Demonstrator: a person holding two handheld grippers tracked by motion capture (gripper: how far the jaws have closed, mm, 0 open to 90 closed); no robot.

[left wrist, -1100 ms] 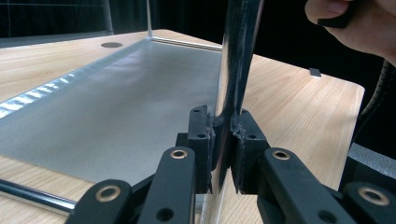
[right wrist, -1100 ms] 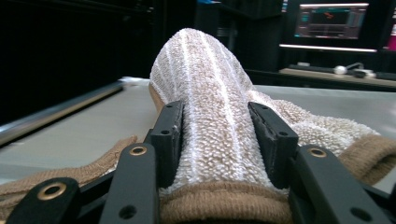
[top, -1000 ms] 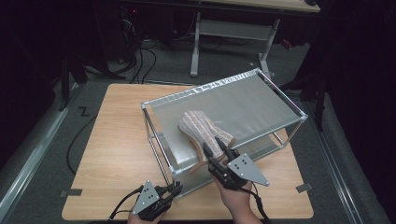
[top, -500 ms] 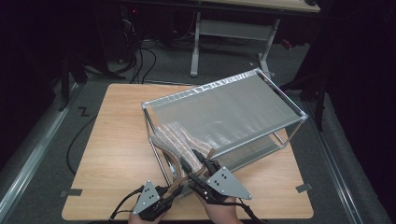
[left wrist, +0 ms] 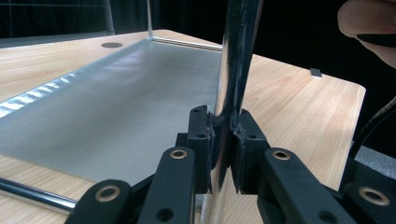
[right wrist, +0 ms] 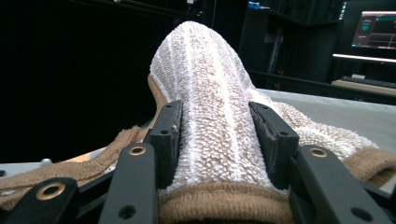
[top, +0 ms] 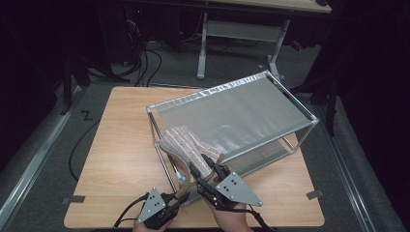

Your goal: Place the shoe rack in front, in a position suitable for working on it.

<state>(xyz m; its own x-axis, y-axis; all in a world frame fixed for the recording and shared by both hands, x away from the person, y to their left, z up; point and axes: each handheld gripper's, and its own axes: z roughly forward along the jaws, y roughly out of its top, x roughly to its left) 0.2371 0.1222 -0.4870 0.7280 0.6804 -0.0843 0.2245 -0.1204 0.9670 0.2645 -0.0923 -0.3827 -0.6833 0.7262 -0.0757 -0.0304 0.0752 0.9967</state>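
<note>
High view, item list.

1. Striped beige-and-white terry towel (top: 186,145): draped over the near left corner of the rack's top shelf, part hanging off the edge toward the person. A second ago it lay further in on the shelf mesh; it now sits drawn toward the near corner. Judged meaning: the towel is being pulled off the rack or repositioned at its edge, and the step is partway through.

2. Two-tier metal rack with grey mesh shelves (top: 251,108): stands at an angle on the light wooden table (top: 121,135), unmoved between frames.

3. Right gripper (top: 209,170): at the rack's near corner, jaws about half open and pressed on a bunched fold of the towel. In the right gripper view the pads (right wrist: 273,137) squeeze the towel (right wrist: 210,93) from both sides, brown hem below. This gripper has travelled with the towel toward the person.

4. Left gripper (top: 176,203): low at the near table edge, same place as before. In the left gripper view the jaws are nearly closed around a shiny upright metal post of the rack (left wrist: 233,70), clamping it. Judged purpose: steadying the rack while the towel is drawn.

5. Remaining: towel not yet clear of the shelf.
</note>
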